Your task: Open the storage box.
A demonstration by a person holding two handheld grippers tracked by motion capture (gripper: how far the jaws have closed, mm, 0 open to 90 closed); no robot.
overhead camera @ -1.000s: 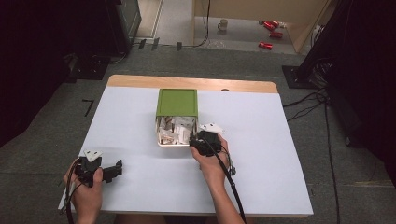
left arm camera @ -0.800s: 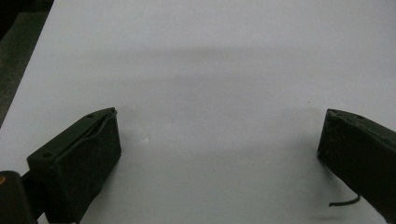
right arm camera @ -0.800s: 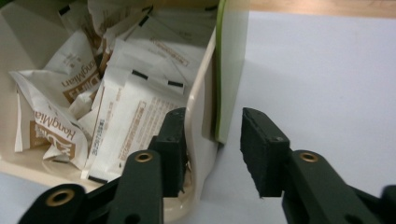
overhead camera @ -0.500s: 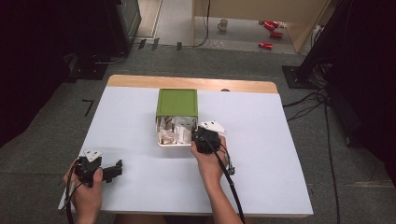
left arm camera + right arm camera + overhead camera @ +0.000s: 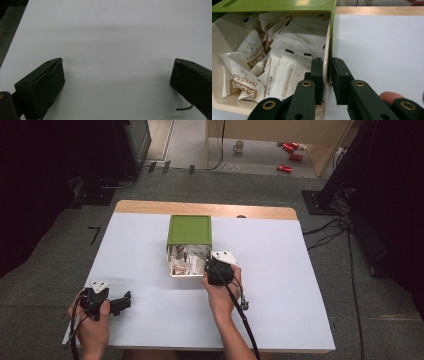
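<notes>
Sachets of white and tan paper are lying heaped in the cream box sitting mid-table, its green lid covering the far half. I am holding my right gripper at the box's near right corner, its jaws pinching the right wall of the box, one jaw inside against the sachets and one outside over the white table. My right hand is wrapping the gripper body, its cable trailing toward me. My left gripper is resting at the near left of the table, well apart from the box, jaws spread wide over bare white surface, my left hand gripping it
</notes>
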